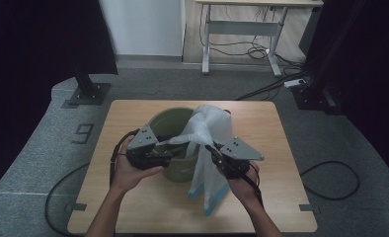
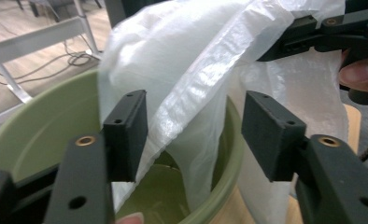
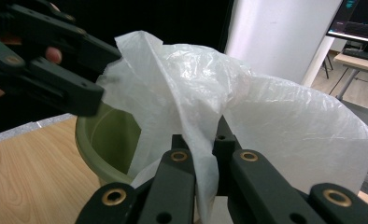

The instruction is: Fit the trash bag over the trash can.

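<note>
1. We are lining the green bin [image 1: 175, 148], mid-frame on the bench [image 1: 133, 207] in the high view, with the white bag [image 1: 210, 131], draped over its right rim.
2. Our right gripper [image 3: 203, 140] pinches a bag fold.
3. Our left gripper [image 2: 194, 133] stands spread, film between its jaws, unpressed.
4. Next, we judge: the left gripper re-pinches the bag's edge and stretches it over the rim.
</note>
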Demonstrator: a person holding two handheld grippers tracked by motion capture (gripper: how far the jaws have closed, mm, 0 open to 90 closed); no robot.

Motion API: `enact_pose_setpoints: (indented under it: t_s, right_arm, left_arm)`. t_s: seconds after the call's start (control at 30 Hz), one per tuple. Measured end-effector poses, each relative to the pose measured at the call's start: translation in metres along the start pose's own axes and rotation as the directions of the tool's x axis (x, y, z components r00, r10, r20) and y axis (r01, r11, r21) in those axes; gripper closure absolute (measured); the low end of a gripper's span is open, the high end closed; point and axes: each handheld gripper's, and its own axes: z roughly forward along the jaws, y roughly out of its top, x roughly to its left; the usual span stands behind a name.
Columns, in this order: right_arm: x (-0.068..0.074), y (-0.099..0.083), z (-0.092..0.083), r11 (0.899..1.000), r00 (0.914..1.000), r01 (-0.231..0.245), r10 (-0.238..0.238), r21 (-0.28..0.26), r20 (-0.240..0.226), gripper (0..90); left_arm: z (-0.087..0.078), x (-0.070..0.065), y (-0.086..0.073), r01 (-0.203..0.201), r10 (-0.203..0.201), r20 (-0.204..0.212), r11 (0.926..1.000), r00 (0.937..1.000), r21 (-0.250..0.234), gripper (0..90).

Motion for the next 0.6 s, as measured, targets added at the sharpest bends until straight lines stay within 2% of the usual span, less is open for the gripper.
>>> enact_pose_setpoints:
  t_s: [0.1, 0.4, 0.5, 0.6]
  right_arm:
    - [0.000, -0.001, 0.000, 1.000, 1.0000, 0.001, -0.001, 0.003, -0.003, 88.3]
    - [0.000, -0.005, 0.002, 1.000, 1.0000, -0.005, 0.005, 0.011, -0.008, 88.3]
    - [0.001, -0.007, 0.002, 1.000, 0.9999, -0.005, 0.005, 0.011, -0.013, 88.2]
    - [0.001, -0.009, 0.002, 1.000, 0.9999, -0.008, 0.008, 0.015, -0.014, 87.9]
  left_arm:
    - [0.010, -0.002, -0.001, 0.013, -0.013, 0.008, 0.9999, 0.9999, 0.010, 44.1]
    - [0.030, -0.010, 0.002, 0.035, -0.035, -0.013, 0.9994, 0.9993, 0.009, 46.7]
    - [0.037, -0.013, 0.004, 0.039, -0.039, 0.002, 0.9989, 0.9992, 0.026, 55.3]
    - [0.043, -0.016, 0.003, 0.038, -0.039, 0.018, 0.9979, 0.9991, 0.053, 69.6]
